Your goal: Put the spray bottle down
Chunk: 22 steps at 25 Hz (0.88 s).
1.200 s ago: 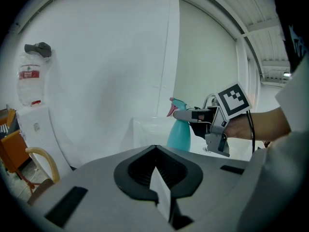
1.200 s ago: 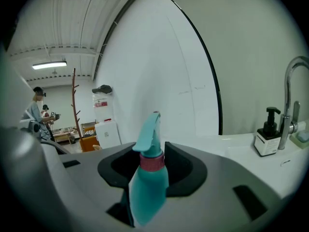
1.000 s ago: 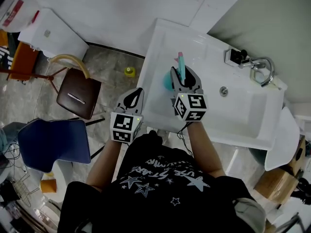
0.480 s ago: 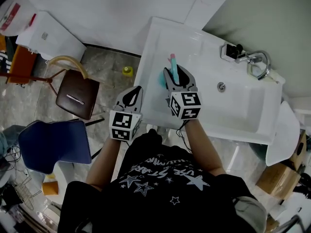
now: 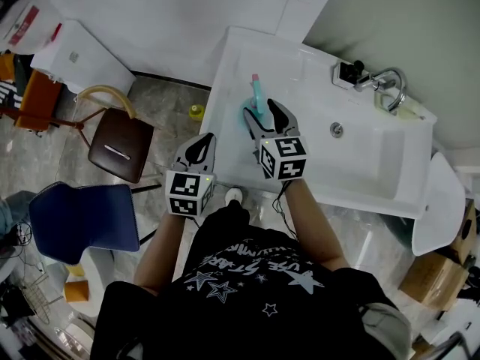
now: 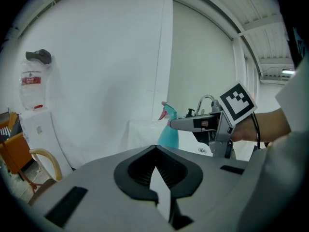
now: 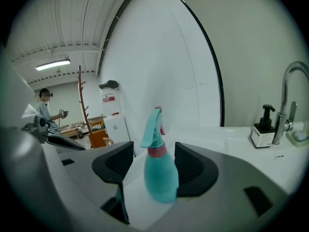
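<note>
The teal spray bottle (image 5: 257, 94) with a pink collar stands upright on the left ledge of the white sink (image 5: 225, 152). My right gripper (image 5: 262, 111) has a jaw on each side of it. The jaws are opening, and in the right gripper view a narrow gap shows between each pad and the spray bottle (image 7: 161, 173). My left gripper (image 5: 202, 147) hangs off the sink's left edge, over the floor, shut with nothing in it. In the left gripper view the spray bottle (image 6: 169, 133) and the right gripper (image 6: 193, 123) appear beyond my left gripper (image 6: 155, 151).
A chrome faucet (image 5: 388, 88) and a soap dispenser (image 5: 346, 73) stand at the sink's far right, and the drain (image 5: 337, 129) lies in the basin. On the floor to the left are a brown chair (image 5: 120, 148), a blue chair (image 5: 82, 220) and a small yellow object (image 5: 197, 112).
The right gripper's jaws have spread apart and let go of the spray bottle, which stays standing on the sink ledge. The left gripper remains shut beside the sink.
</note>
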### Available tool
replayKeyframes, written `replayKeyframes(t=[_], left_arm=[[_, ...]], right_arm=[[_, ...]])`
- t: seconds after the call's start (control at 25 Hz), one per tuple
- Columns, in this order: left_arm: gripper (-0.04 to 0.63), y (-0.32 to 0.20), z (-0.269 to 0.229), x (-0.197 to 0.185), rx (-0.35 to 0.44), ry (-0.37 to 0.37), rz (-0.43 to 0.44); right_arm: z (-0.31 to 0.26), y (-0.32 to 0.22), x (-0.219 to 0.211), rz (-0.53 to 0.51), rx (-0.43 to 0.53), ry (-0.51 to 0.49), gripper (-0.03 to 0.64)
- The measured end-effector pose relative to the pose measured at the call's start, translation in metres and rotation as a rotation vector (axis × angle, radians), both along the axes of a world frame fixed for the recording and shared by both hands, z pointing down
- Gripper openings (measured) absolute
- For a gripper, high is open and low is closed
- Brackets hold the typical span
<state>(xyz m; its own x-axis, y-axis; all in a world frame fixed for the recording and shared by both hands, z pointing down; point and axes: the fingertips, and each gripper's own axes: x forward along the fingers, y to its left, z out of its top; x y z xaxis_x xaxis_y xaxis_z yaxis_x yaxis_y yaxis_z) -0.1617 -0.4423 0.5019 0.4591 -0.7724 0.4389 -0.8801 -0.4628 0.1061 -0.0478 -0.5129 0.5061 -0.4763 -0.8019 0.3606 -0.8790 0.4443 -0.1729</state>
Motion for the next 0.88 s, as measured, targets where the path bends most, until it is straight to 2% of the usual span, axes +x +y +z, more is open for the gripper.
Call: replayKeyframes(t=[0.32, 0.64, 0.88], left_arm=[[0.015, 0.031, -0.035, 0.019, 0.078, 0.008, -0.029], [0.015, 0.092, -0.069, 0.064, 0.158, 0.021, -0.012], [0.015, 0.153, -0.071, 0.101, 0.174, 0.027, 0.018]], right_arm=[[-0.026, 0.052, 0.05, 0.058, 0.043, 0.006, 0.263], [-0.054, 0.126, 0.118, 0.122, 0.092, 0.029, 0.14], [-0.061, 0.192, 0.164, 0.171, 0.118, 0.023, 0.059]])
